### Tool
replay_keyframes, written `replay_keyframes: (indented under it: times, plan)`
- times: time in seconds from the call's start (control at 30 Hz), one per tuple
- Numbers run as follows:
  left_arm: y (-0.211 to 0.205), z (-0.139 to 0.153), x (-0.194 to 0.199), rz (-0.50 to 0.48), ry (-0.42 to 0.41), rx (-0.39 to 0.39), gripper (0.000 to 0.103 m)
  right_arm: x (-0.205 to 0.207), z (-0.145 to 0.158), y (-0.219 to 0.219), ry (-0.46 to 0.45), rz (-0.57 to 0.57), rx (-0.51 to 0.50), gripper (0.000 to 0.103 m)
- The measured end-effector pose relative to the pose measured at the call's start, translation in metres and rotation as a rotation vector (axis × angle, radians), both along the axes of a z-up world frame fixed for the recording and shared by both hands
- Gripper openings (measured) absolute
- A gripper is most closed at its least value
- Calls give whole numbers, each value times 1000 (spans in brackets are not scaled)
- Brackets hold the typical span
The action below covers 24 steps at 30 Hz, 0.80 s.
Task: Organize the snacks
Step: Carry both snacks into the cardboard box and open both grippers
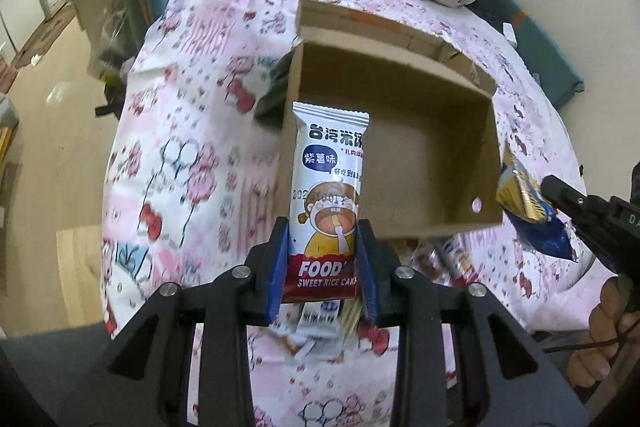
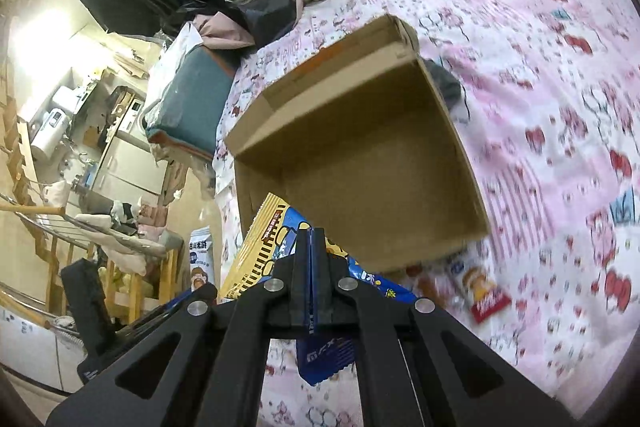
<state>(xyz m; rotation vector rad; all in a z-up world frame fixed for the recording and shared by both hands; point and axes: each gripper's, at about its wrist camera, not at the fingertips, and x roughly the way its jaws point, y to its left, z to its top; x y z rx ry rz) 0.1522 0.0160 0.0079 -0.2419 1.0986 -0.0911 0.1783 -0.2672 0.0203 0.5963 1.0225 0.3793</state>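
Item: box (image 1: 400, 163), cardboard, open top, on a pink printed bedspread (image 1: 192, 155). Interior bare as far as both views show; no snack is in it yet.

Item: rice cake pack (image 1: 326, 195), white with red lower band. Clamped at its lower end between the blue pads of the left gripper (image 1: 324, 259). Long axis runs near to far, in line with the fingers; the crimped far end points at the near-left wall of the box and overlaps it in the left view. Printed face is toward the camera.

Item: blue-and-yellow pack (image 2: 276, 239). Pinched in the right gripper (image 2: 312, 239), whose pads are pressed together on the thin wrapper. Its long axis lies across the fingers: one end sticks out far-left toward the box's near wall, the other hangs below the fingers. Held just off the box's right wall in the left view.

Item: loose packs on the bedspread near the box: one red-ended pack (image 2: 482, 287), another (image 1: 320, 319) lying below the left gripper.

Progress (judged): early. Two packs are in hand and not yet boxed; at least two more remain to collect.
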Motion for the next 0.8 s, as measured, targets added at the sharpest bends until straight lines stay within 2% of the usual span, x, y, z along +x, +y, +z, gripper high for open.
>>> replay_keyframes:
  times: [0.17, 0.37, 0.53, 0.63, 0.73, 0.8]
  plan:
    - [-15, -3, 30, -19, -6, 15, 28, 27, -10, 4, -2, 4, -25, 0]
    - [-32, -22, 63, -50, -19, 64, 28, 46, -47, 4, 44, -4, -49, 0]
    - [-30, -36, 72, -41, -45, 74, 28, 53, -66, -2, 66, -28, -56, 0]
    - [-38, -41, 77, -75, -58, 61, 28, 55, -73, -4, 73, -32, -66, 0]
    - [-47, -42, 76, -106, -93, 105, 29, 57, -77, -5, 78, -31, -68, 0]
    - [-50, -45, 77, -113, -95, 103, 29, 57, -78, -5, 83, -36, -62, 0]
